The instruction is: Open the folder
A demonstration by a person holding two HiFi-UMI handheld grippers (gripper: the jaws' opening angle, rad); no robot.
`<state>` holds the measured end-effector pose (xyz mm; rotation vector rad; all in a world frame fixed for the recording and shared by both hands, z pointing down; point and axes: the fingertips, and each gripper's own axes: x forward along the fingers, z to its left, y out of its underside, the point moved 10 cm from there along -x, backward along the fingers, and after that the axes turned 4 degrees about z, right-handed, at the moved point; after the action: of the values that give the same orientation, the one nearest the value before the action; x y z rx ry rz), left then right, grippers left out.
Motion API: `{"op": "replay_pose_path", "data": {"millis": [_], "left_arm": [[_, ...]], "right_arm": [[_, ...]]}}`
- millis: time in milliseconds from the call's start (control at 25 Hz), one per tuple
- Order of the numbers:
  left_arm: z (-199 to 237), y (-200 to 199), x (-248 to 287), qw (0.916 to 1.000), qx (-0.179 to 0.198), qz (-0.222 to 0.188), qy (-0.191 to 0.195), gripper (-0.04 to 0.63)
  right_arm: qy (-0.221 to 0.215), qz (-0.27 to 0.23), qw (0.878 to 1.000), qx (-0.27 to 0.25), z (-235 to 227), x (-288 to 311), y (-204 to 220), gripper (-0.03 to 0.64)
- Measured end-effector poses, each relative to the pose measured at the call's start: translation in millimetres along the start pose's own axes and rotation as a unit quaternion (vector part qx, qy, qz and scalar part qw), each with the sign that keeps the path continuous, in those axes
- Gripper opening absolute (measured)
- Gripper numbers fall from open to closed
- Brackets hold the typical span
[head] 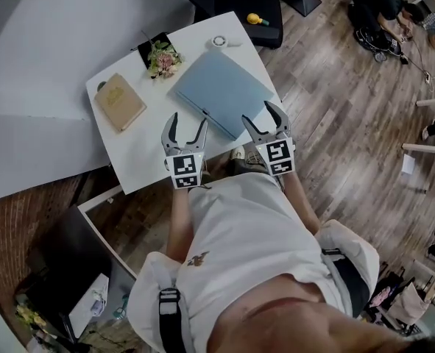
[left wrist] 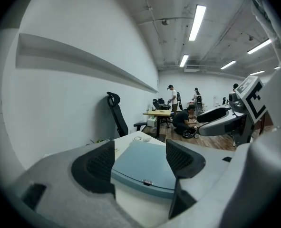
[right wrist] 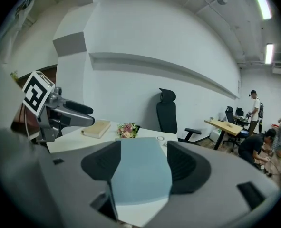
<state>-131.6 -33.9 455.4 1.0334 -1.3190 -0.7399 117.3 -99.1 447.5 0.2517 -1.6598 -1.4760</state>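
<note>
A closed light-blue folder (head: pixel 223 90) lies flat on the white table (head: pixel 147 142), with a small clasp on its near long edge (left wrist: pixel 147 181). My left gripper (head: pixel 185 129) is open and hovers just short of the folder's near edge; the folder (left wrist: pixel 147 163) fills the gap between its jaws in the left gripper view. My right gripper (head: pixel 265 118) is open at the folder's near right corner, and the folder (right wrist: pixel 139 175) shows between its jaws. Neither gripper touches the folder.
A tan book (head: pixel 119 101) lies at the table's left. A small flower arrangement (head: pixel 163 59) and a roll of tape (head: pixel 218 41) stand behind the folder. A black office chair (head: pixel 246 6) is past the table's far edge. People work at the far side of the room (head: pixel 383 13).
</note>
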Motion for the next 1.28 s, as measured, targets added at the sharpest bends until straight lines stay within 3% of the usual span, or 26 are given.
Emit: {"op": "replay_pose_path", "data": {"millis": [200,600,1040,1280], "left_arm": [[-10.8,13.8,20.2,0.9993,-0.017,0.031,-0.008,0.331],[-22.8,49.8,51.3,0.9944,-0.058,0.085,-0.026,0.318],[-21.6,89.6,71.5,0.9873,-0.090,0.127,-0.030,0.307],[-20.1,106.5,77.8,0.9827,-0.110,0.146,-0.027,0.301]], "right_arm": [[-0.042,0.022,0.999,-0.004,-19.1,19.6,17.2,0.302],[-0.125,0.062,0.988,-0.068,-29.4,55.5,41.0,0.299],[-0.201,0.113,0.958,-0.168,-15.8,85.9,62.4,0.298],[-0.247,0.129,0.935,-0.220,-3.3,93.4,73.7,0.298]]}}
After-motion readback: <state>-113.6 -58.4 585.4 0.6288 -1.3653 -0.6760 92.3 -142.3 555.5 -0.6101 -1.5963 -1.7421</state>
